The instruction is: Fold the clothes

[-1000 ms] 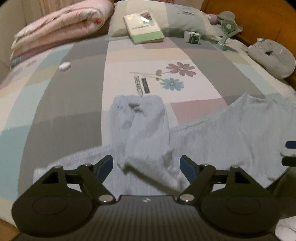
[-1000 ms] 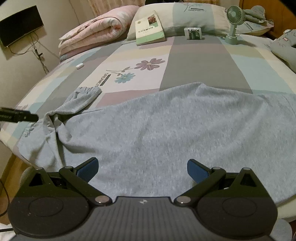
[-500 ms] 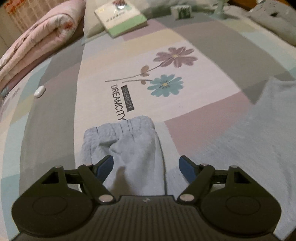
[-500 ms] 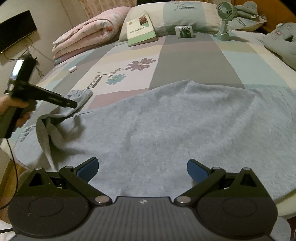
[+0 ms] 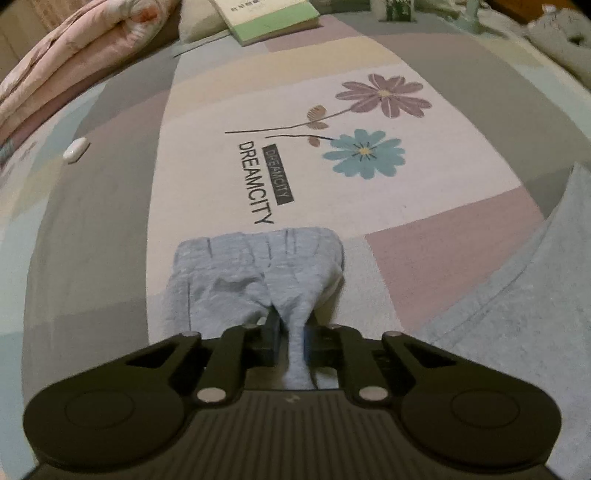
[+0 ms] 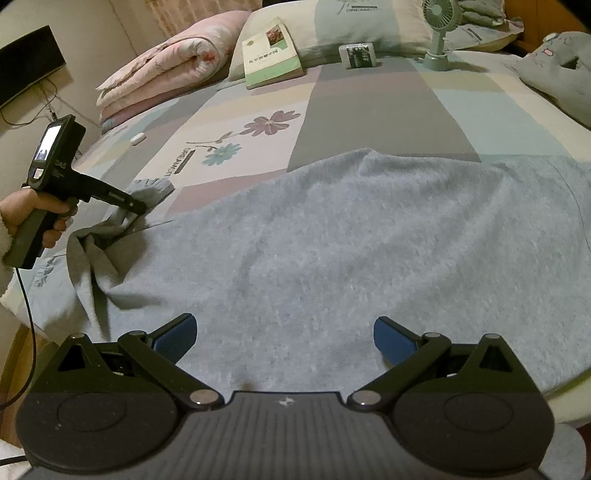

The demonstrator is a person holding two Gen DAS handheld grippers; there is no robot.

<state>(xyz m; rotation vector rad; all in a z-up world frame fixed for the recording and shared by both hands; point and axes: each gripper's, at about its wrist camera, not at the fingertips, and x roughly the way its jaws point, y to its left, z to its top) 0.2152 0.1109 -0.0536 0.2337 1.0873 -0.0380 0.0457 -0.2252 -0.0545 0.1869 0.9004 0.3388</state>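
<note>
A light grey-blue sweatshirt (image 6: 351, 240) lies spread across the patchwork bed sheet (image 6: 369, 122). Its sleeve (image 5: 258, 258) runs toward the cuff just below the "DREAMCITY" print. My left gripper (image 5: 293, 332) is shut on a pinched ridge of sleeve fabric just behind the cuff. In the right wrist view the left gripper (image 6: 138, 206) sits at the far left with a hand (image 6: 33, 210) on its grip, and the sleeve (image 6: 155, 186) bunches around its tips. My right gripper (image 6: 284, 332) hovers open over the sweatshirt's near hem, with nothing between its blue pads (image 6: 391, 338).
At the head of the bed lie a rolled pink quilt (image 6: 166, 70), a book (image 6: 271, 51) against a pillow (image 6: 369, 26), a small box (image 6: 360, 55) and a desk fan (image 6: 437, 22). A grey plush (image 6: 561, 70) lies far right, a small white object (image 5: 75, 149) left.
My left gripper moved forward and down along the sleeve to just behind the cuff, and its jaws went from wide open to shut on the fabric. The right gripper stayed put.
</note>
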